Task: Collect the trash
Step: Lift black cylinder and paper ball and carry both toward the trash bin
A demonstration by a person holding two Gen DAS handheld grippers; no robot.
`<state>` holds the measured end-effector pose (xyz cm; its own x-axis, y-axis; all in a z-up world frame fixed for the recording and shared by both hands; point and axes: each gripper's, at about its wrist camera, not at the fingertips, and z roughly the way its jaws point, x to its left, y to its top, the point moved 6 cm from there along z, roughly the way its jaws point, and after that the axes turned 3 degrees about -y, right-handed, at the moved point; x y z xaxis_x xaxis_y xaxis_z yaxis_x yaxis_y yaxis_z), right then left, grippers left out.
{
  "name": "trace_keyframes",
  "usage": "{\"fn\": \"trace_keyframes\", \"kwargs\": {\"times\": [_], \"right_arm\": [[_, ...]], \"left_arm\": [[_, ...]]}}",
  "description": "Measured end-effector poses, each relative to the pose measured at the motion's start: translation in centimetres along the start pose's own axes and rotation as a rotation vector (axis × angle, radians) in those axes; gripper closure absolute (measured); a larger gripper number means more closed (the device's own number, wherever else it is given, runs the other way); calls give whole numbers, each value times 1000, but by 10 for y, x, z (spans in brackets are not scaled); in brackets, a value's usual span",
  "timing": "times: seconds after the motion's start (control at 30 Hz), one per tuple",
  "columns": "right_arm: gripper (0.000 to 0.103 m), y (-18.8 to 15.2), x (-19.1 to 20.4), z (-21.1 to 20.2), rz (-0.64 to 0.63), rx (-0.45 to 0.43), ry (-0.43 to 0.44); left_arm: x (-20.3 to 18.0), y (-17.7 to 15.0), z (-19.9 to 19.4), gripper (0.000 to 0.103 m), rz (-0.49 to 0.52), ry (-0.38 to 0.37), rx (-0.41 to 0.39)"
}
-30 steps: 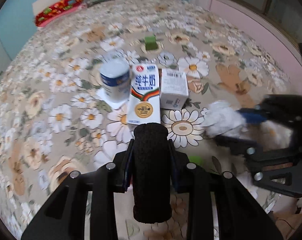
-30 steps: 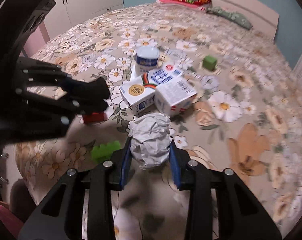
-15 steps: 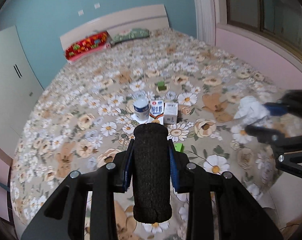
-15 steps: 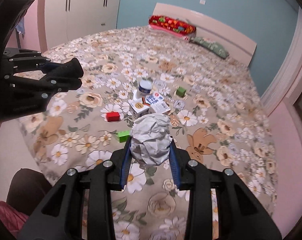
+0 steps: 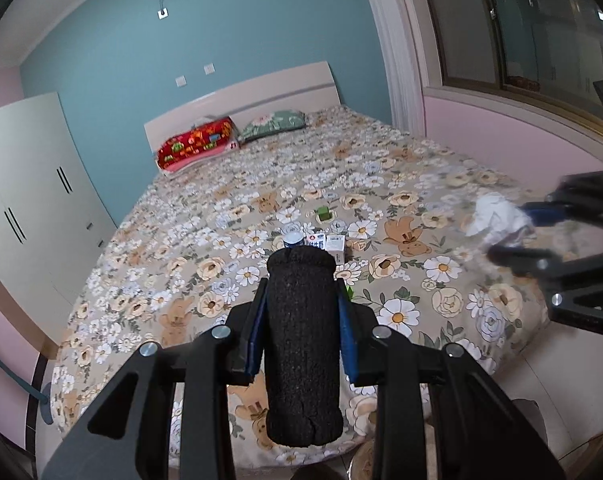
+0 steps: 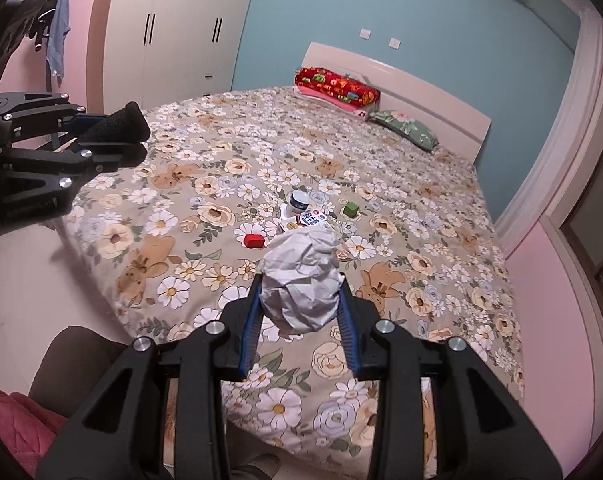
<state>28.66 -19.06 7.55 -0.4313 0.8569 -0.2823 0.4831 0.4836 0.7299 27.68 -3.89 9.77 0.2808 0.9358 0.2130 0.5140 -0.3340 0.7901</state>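
Note:
My left gripper (image 5: 300,312) is shut on a black foam cylinder (image 5: 301,344) and holds it high over the foot of the bed. My right gripper (image 6: 299,300) is shut on a crumpled white paper ball (image 6: 301,280); it also shows blurred in the left wrist view (image 5: 495,222). On the bed lie a blue-and-white cup (image 6: 298,201), a milk carton (image 6: 307,220) and a white box (image 5: 335,244), close together. The left gripper with its cylinder shows at the left of the right wrist view (image 6: 117,126).
A red block (image 6: 254,241) and a green block (image 6: 351,210) lie on the floral bedspread (image 6: 401,264). Another green block (image 5: 347,292) peeks out behind the cylinder. Pillows (image 5: 197,148) lie at the headboard. A white wardrobe (image 5: 29,208) stands left of the bed.
Both grippers have pulled back and up from the bed, each still holding its object. The cup and cartons now look much smaller and farther away.

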Motion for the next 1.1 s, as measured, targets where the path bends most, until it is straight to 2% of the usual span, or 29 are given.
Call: {"fn": "trace_keyframes", "kwargs": {"times": [0.17,0.43,1.1], "right_arm": [[67,-12,8,-33,-5,-22,-13],[67,-43,27,-47,-8,-5,3],[67,-125,82,4,-15,146,95]], "left_arm": [[-4,-12,-32,70,4,15,-28],[-14,-54,-38,70,3,9,8],[-33,-162,7,70,-13,-29,186]]}}
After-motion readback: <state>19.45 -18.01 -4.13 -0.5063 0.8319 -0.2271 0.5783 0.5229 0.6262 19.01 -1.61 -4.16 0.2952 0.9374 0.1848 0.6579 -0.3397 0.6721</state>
